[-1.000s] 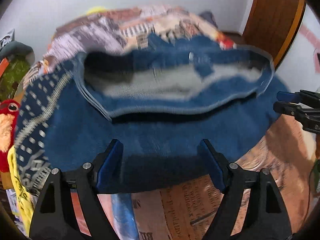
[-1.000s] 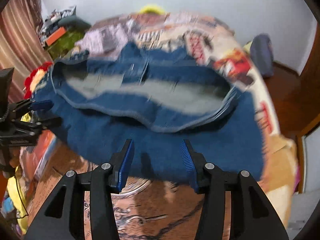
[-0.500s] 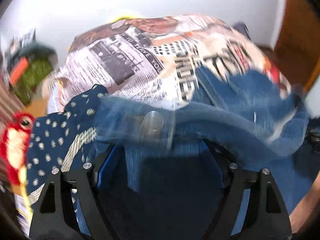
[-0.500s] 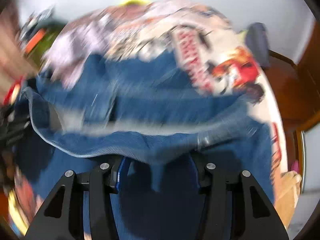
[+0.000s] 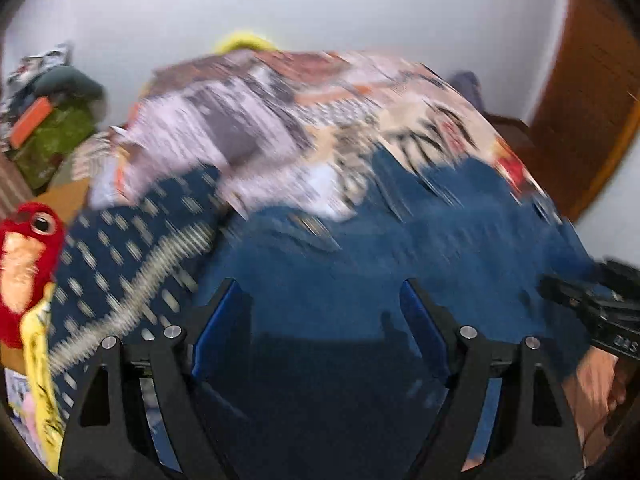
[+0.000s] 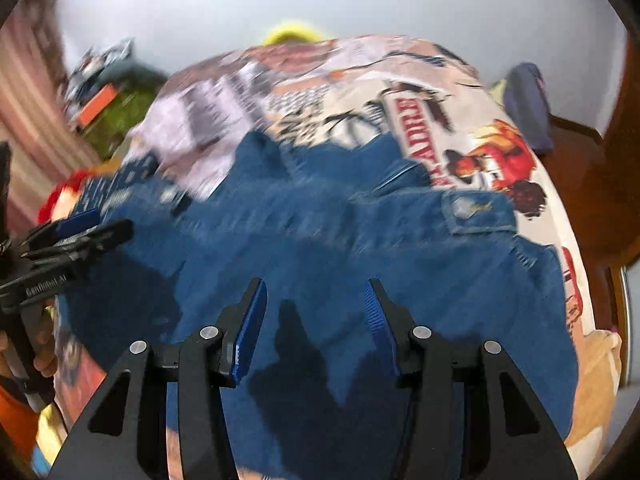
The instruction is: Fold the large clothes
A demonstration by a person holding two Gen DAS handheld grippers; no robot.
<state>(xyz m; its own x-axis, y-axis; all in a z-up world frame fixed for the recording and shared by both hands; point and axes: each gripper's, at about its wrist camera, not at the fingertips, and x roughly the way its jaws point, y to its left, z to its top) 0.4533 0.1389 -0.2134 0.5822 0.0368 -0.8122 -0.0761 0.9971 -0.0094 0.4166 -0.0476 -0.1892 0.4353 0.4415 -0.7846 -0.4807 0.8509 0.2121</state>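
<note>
A large blue denim garment point(image 5: 420, 248) lies spread flat on the bed, also in the right wrist view point(image 6: 340, 232); a buttoned cuff or flap point(image 6: 476, 208) shows at its right edge. My left gripper point(image 5: 322, 300) is open and empty, hovering over the garment's near left part. My right gripper point(image 6: 314, 300) is open and empty over its near middle. Each gripper shows in the other's view: the right one point(image 5: 592, 300) at the far right, the left one point(image 6: 76, 232) at the far left. Both views are motion-blurred.
The bed has a comic-print cover point(image 6: 420, 92). A dark blue patterned cloth point(image 5: 120, 264) and a red plush toy point(image 5: 24, 264) lie at the bed's left. Clutter point(image 5: 48, 120) sits by the left wall. A wooden door point(image 5: 592, 92) stands right.
The raised, open garment with its grey lining showing has dropped flat on the bed. Both grippers moved forward over it and now hover open above the denim.
</note>
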